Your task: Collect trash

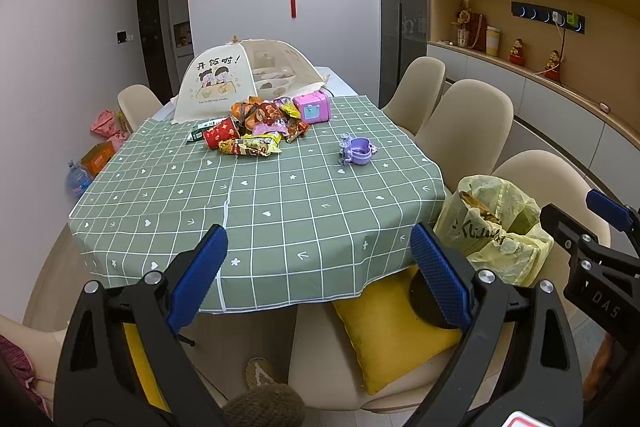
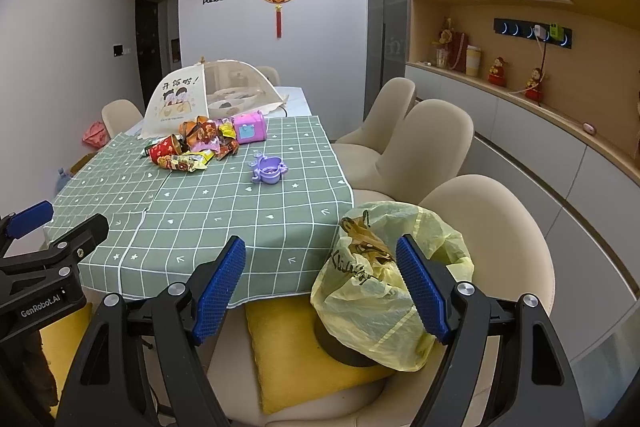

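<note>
Both hand-held grippers, left and right, wide, empty. Crumpled colourful snack wrappers uncollected on table; reach next, toward yellow plastic bag.

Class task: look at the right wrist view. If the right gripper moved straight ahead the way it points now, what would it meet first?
Probably the yellow trash bag, which sits on the yellow cushion between the right gripper's open fingers, toward the right one. Depth is unclear, so the green tablecloth's hanging edge could come first.
</note>
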